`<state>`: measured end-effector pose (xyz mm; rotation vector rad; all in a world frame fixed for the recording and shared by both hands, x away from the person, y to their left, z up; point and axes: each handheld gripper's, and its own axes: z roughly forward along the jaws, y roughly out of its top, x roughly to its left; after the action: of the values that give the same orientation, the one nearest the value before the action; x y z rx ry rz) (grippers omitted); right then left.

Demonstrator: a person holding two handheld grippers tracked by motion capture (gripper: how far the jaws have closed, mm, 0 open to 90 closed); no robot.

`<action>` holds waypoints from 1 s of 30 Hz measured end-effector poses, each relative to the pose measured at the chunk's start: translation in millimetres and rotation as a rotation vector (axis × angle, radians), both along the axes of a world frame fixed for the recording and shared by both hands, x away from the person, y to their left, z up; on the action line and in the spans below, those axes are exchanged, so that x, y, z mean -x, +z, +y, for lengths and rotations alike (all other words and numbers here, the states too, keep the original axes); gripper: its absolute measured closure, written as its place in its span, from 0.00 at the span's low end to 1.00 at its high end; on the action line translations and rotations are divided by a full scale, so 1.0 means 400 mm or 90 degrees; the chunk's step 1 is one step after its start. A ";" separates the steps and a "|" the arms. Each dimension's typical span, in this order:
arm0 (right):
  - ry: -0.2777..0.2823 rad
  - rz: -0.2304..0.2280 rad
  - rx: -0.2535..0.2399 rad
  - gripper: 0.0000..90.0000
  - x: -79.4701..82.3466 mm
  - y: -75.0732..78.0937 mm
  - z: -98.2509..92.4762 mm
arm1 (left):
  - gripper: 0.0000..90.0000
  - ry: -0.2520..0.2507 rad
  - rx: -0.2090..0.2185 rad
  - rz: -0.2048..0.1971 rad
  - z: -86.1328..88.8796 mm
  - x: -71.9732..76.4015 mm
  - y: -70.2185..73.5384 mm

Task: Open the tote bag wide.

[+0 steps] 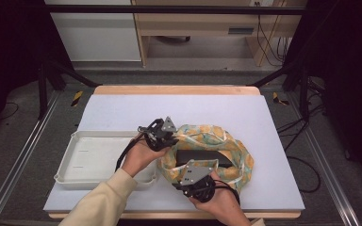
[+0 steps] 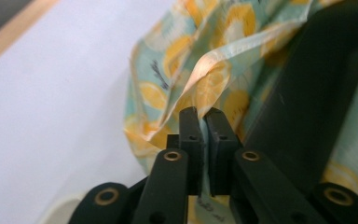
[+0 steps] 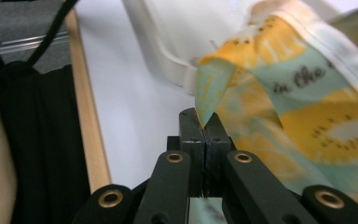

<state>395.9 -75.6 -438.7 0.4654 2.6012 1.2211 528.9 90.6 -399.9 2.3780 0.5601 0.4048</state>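
While both tools pinch printed cloth bag (image 1: 207, 141): left tool (image 2: 204, 119) clamps rim, right tool (image 3: 204, 122) clamps edge.

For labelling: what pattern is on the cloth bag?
Yellow lemon slices on pale mint cloth bag, clearest in left gripper view.

Table (image 1: 122, 110) with pale lavender-white top, light wooden edge showing at far and near sides. Grey floor (image 1: 23, 141) all around. Metal rails (image 1: 14, 169) run along floor at left and right of table. Black frame bars (image 1: 169, 9) cross overhead at far side, slanted struts descending at both sides. Far left: white cabinet (image 1: 94, 33). Far centre: light wooden desk (image 1: 193, 23), dark cables (image 1: 268, 42) hanging at its right. Yellow-black tape marks (image 1: 77, 98) on floor near far corners. Dark edges left and right.
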 end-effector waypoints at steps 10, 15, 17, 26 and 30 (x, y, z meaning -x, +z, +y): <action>-0.044 -0.019 0.053 0.90 -0.021 -0.041 0.064 | 1.00 0.028 0.076 -0.031 -0.001 -0.009 0.040; -0.087 -0.016 0.037 0.52 0.009 -0.010 0.031 | 1.00 0.024 0.087 -0.033 0.014 0.004 0.045; -0.098 -0.024 0.026 0.46 0.027 0.006 0.004 | 1.00 0.025 0.083 -0.042 0.016 0.006 0.049; -0.187 -0.043 -0.025 0.41 0.055 0.074 -0.147 | 1.00 0.016 0.078 -0.042 0.026 0.022 0.052; -0.252 -0.045 -0.037 0.39 -0.008 0.099 -0.215 | 1.00 0.007 0.088 -0.041 0.028 0.034 0.058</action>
<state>399.0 -161.5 -399.2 0.8805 2.2732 1.1514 515.3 101.9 -376.6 2.2235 0.5534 0.4314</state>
